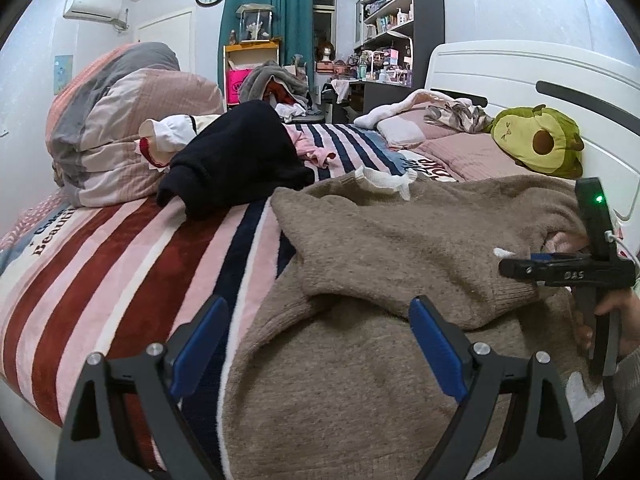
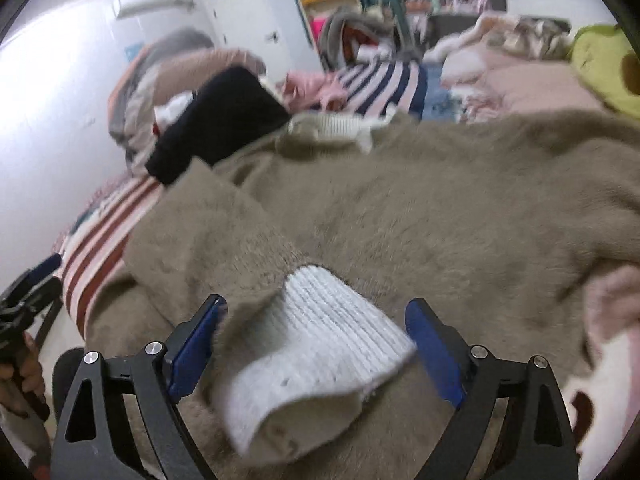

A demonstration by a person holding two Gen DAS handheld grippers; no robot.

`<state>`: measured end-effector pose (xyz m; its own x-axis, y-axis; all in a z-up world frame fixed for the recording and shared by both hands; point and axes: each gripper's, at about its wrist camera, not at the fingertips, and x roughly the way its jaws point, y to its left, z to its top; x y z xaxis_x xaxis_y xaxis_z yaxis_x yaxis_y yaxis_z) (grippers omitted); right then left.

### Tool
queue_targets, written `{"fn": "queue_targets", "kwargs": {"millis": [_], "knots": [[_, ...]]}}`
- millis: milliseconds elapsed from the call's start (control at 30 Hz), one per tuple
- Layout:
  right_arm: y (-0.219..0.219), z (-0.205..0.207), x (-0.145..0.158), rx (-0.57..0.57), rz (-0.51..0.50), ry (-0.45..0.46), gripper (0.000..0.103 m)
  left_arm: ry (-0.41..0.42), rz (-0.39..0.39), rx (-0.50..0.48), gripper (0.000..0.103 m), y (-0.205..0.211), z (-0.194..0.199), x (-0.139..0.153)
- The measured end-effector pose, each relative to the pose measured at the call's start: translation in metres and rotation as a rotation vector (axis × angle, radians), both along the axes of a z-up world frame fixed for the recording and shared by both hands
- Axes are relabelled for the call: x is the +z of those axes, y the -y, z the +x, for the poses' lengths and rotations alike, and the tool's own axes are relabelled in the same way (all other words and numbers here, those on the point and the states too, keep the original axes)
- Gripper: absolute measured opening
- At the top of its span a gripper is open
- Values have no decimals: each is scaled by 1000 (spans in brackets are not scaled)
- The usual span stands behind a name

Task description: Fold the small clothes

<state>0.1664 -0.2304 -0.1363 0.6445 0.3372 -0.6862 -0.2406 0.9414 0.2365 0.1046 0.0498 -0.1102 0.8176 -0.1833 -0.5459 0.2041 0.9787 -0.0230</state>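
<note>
A fuzzy brown sweater (image 1: 400, 248) with white ribbed trim lies spread on the striped bed blanket (image 1: 120, 264). My left gripper (image 1: 320, 344) is open over the sweater's near left part, holding nothing. My right gripper (image 2: 316, 344) is open, its blue pads either side of the sweater's white ribbed cuff (image 2: 320, 344), which lies folded onto the brown body (image 2: 440, 208). The right gripper also shows in the left wrist view (image 1: 560, 268) at the sweater's right edge. The white collar (image 1: 384, 178) is at the far side.
A black garment (image 1: 236, 160) and pink clothes (image 1: 316, 148) lie beyond the sweater. A folded quilt (image 1: 120, 132) sits far left, an avocado plush (image 1: 540, 140) and pillows by the white headboard (image 1: 520, 72). The bed edge runs along the left.
</note>
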Motion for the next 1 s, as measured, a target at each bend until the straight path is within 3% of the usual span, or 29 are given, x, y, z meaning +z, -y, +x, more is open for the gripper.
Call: {"fn": "queue_targets", "kwargs": {"millis": [67, 100, 133, 233, 533, 867, 1000], "knots": [[-1, 3, -6, 31, -8, -31, 50, -3, -3, 8, 90, -2, 1, -1], [-1, 1, -7, 42, -5, -38, 24, -7, -6, 12, 90, -3, 2, -2], [1, -1, -6, 48, 2, -41, 16, -9, -10, 14, 90, -3, 3, -3], [4, -11, -4, 61, 30, -29, 11, -14, -17, 9, 90, -2, 4, -3], [32, -55, 37, -50, -21, 117, 9, 10, -9, -14, 90, 8, -4, 5], [56, -68, 15, -110, -58, 27, 10, 7, 20, -23, 90, 19, -5, 6], [58, -70, 10, -132, -94, 26, 10, 24, 103, 16, 90, 19, 0, 3]]}}
